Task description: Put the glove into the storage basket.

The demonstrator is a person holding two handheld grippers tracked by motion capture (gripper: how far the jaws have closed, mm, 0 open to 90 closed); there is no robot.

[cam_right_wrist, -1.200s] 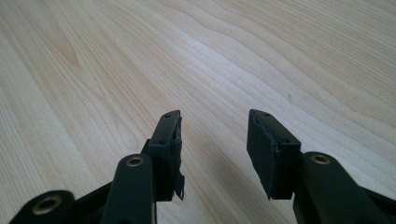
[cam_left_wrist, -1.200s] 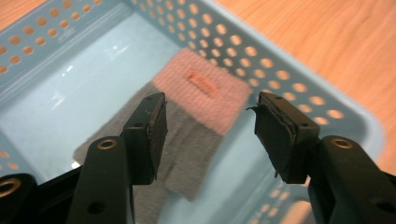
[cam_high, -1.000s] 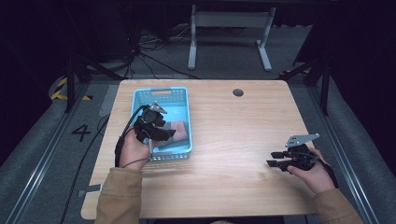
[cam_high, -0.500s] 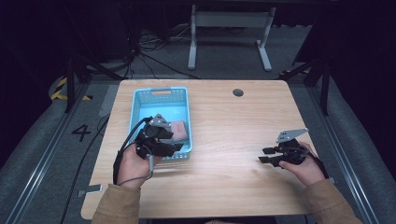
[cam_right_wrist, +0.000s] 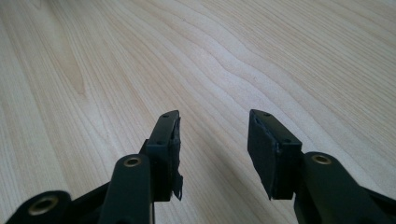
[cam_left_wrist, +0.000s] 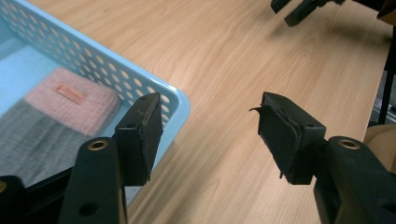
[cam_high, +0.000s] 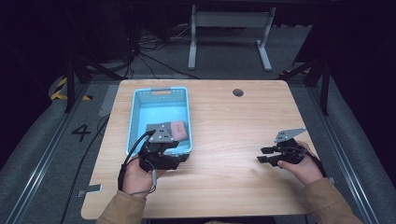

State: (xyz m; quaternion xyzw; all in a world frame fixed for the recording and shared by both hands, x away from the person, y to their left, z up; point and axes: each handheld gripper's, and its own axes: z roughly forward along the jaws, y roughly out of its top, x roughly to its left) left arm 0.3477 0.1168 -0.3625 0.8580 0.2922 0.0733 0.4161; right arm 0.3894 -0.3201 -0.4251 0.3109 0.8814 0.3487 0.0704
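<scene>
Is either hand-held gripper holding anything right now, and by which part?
Nothing is held. The left hand-held gripper has just been opening, empty, at the blue basket's corner; the right hand-held gripper is open above bare table.

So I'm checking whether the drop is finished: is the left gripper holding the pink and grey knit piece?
No, the left gripper has open, empty jaws, and the knit piece lies inside the blue basket.

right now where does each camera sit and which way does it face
High view: above the person's side, looking down on table, both hands, left tool, right tool.
Left gripper view: on the left tool, facing basket corner, knit cloth.
Right gripper view: on the right tool, facing bare wood.
Shared: basket, high and left.
</scene>
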